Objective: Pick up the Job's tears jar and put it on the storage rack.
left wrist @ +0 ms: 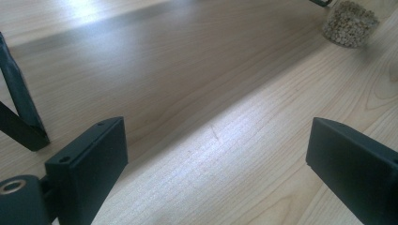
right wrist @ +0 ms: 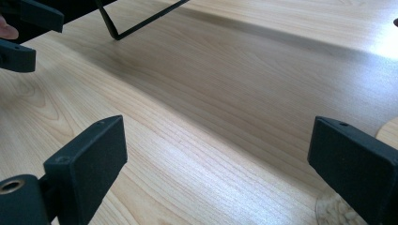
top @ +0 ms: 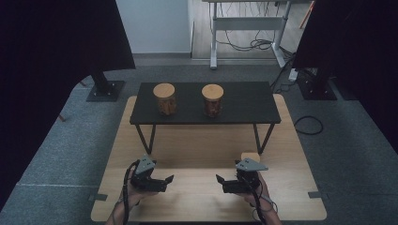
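Two glass jars with wooden lids stand on a low black shelf [top: 244, 105]: the left jar [top: 164, 99] and the right jar [top: 212, 101], both with brownish contents. A third jar [top: 249, 157] stands on the wooden table [top: 197, 145] just behind my right gripper; it is filled with pale beans [left wrist: 349, 23], and its lid edge [right wrist: 388, 133] shows beside my right jaw. My left gripper [top: 168, 183] [left wrist: 216, 140] is open over bare wood, pointing right. My right gripper [top: 220, 183] [right wrist: 218, 140] faces it, open and holding nothing.
The black shelf's thin metal legs [top: 144, 139] [left wrist: 19, 108] [right wrist: 112, 28] stand on the table ahead of both grippers. The other gripper's jaws [right wrist: 23, 35] show far off in the right gripper view. Grey carpet surrounds the table, with a desk frame [top: 213, 42] and cables behind.
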Motion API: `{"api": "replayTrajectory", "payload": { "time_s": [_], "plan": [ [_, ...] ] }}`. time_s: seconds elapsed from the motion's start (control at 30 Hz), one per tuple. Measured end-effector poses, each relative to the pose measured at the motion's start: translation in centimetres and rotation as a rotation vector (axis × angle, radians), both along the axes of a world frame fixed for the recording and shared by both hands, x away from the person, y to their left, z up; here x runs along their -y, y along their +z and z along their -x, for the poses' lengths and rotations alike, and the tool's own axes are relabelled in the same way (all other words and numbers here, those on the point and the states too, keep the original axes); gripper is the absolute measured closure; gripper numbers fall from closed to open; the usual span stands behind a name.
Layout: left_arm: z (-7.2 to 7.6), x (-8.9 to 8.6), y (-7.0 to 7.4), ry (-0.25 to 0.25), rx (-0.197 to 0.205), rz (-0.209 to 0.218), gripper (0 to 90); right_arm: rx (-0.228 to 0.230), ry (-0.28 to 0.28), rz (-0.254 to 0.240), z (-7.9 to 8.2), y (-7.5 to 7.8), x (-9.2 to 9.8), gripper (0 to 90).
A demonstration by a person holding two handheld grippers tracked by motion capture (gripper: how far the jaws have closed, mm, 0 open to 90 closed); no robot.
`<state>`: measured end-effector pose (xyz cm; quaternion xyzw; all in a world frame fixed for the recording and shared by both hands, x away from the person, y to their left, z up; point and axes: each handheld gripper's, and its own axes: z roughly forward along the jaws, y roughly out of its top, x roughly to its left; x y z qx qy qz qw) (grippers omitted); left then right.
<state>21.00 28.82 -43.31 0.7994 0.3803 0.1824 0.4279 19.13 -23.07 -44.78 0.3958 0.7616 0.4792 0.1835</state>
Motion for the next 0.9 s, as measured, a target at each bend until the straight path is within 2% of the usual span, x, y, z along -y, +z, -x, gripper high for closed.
{"api": "replayTrajectory", "payload": {
  "time_s": [0.2,0.33,0.77,0.9],
  "plan": [
    [0.2,0.1,0.1,-0.003,0.006,-0.002,5.3,-0.013,-0.044,0.018,0.4,0.1,-0.1,1.5],
    [0.3,0.1,0.2,-0.003,0.008,-0.008,5.3,-0.017,-0.051,0.024,0.7,0.1,0.2,0.0],
    [0.3,0.2,0.1,0.002,0.008,-0.009,5.3,0.033,-0.048,0.017,2.1,0.0,1.7,0.0],
    [0.3,0.1,0.1,0.003,0.006,-0.008,5.3,0.049,-0.065,0.015,2.8,0.0,2.0,0.0]
  ]
}}
